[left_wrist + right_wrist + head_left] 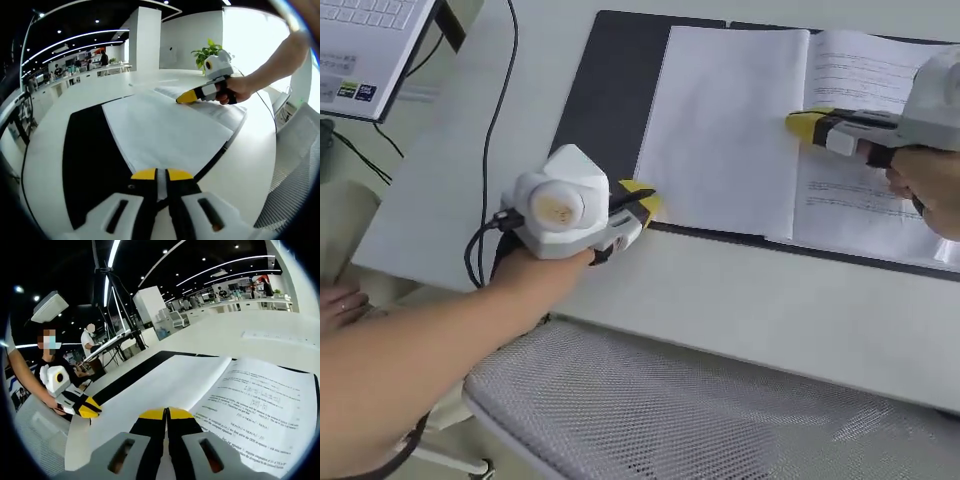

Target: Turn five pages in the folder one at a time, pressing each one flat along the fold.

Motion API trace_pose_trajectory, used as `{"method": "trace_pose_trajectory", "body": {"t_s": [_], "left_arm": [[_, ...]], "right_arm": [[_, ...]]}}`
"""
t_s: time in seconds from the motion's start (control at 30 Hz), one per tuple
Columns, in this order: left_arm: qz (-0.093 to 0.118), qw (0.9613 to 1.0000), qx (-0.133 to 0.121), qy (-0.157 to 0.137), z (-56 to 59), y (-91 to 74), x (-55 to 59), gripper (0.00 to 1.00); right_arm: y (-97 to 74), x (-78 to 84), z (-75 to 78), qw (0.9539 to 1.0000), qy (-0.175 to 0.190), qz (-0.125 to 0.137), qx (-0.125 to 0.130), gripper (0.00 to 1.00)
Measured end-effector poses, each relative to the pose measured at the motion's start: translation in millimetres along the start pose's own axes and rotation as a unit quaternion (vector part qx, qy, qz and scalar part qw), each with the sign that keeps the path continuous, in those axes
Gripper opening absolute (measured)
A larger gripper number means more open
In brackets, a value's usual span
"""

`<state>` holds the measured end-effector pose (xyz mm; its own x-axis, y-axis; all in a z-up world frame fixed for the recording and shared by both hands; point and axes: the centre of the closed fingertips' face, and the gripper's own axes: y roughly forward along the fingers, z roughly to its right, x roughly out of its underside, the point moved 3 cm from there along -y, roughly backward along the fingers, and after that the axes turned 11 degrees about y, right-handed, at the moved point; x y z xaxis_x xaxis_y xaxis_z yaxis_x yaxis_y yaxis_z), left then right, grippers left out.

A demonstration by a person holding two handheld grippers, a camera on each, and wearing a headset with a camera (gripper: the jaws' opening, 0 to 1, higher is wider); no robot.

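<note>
The left gripper [642,203] has its two yellow-tipped jaws pressed together. The tips are at the near left corner of the blank white paper page [720,130]. In the left gripper view the tips [156,174] touch the edge of this page [165,130]. I cannot tell if a sheet is between them.

The open black plastic folder [605,90] lies flat on the white table [720,300], directly in front of this gripper. Its bare black cover [85,160] is to the left of the tips, and the blank page goes forward and to the right from them.

The right gripper [802,125] also has its jaws closed together, and they hold nothing. In the right gripper view the tips [166,414] are on the fold of the folder [130,372]. The blank page [165,380] is on their left side, and the white page with printed text [260,400] is on their right side. The same printed page [860,70] lies under and behind this gripper in the head view. A hand [925,185] holds the gripper from the back.

Each gripper sees the other one across the blank page: the right gripper [186,97] is far ahead of the left one, and the left gripper [89,409] is low on the left of the right one.

Behind the left gripper a black cable [495,120] runs over the table, and a silver laptop [360,40] stands at the far left. A grey mesh chair seat [670,410] is below the table edge.
</note>
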<state>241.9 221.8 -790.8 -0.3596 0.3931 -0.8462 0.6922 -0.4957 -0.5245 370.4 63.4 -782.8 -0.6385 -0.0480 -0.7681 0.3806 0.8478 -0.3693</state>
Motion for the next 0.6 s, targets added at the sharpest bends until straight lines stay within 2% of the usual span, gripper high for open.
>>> {"method": "trace_pose_trajectory", "body": {"t_s": [0.1,0.37,0.6], "left_arm": [[-0.002,1.0,0.0,0.001,0.0,0.3,-0.5,0.05],[-0.005,1.0,0.0,0.007,0.2,1.6,-0.4,0.05],[-0.01,0.9999,-0.001,0.011,0.5,3.4,-0.4,0.05]], "right_arm": [[4.0,-5.6,10.6,1.0,-0.005,0.008,0.001,0.0],[10.5,-14.5,20.6,0.9997,-0.013,0.021,0.003,0.0],[19.4,-29.4,37.2,0.9993,-0.016,0.028,0.02,0.0]]}}
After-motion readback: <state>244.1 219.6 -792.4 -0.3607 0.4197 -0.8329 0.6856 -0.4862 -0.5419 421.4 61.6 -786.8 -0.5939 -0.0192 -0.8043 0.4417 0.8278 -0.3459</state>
